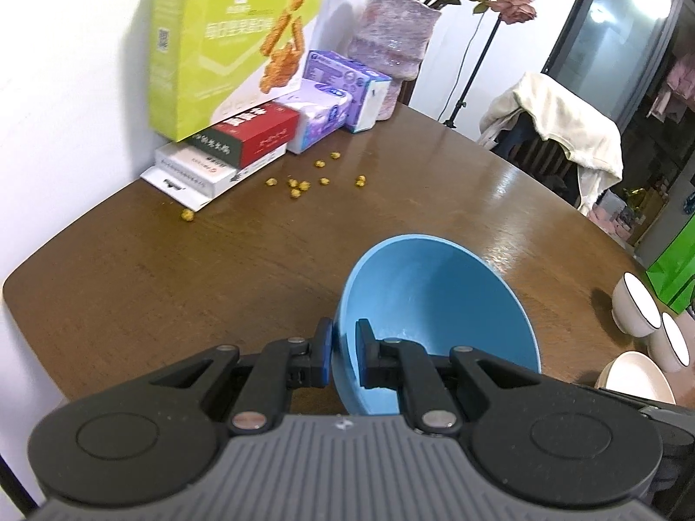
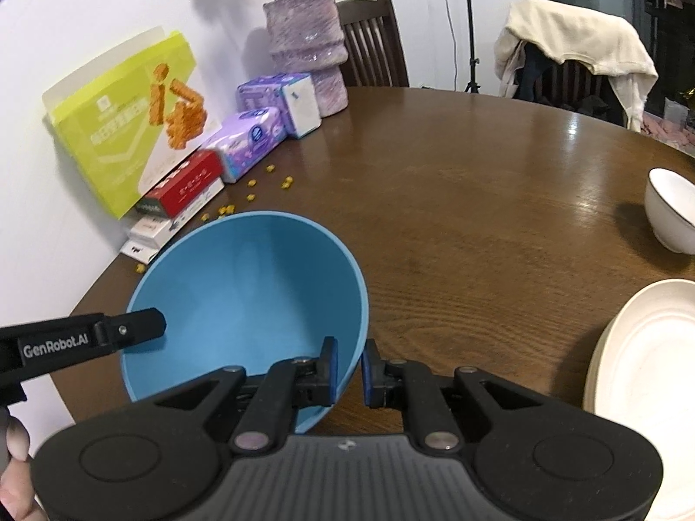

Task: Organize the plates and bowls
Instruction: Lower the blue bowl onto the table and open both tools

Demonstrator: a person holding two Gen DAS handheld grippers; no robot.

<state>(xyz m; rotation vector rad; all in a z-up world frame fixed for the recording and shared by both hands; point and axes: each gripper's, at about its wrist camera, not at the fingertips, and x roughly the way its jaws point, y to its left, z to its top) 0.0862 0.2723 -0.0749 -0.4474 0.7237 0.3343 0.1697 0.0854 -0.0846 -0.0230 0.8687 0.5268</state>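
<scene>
A blue bowl (image 1: 434, 304) is held tilted above the brown table between both grippers. My left gripper (image 1: 345, 338) is shut on its left rim, one pad outside and one inside. My right gripper (image 2: 349, 358) straddles the bowl's (image 2: 243, 304) right rim, its jaws close around the wall. The left gripper's finger (image 2: 130, 325) shows at the bowl's left rim in the right wrist view. White bowls (image 1: 634, 308) and a cream plate (image 1: 638, 375) sit at the right; the right wrist view shows a white bowl (image 2: 671, 212) and cream plates (image 2: 647, 373).
Along the wall stand a green snack box (image 1: 226, 43), stacked books (image 1: 217, 156), tissue packs (image 1: 334, 95) and a purple vase (image 1: 391, 47). Small yellow candies (image 1: 299, 184) lie scattered near them. Chairs (image 2: 573, 56) stand beyond the wooden table (image 2: 478, 217).
</scene>
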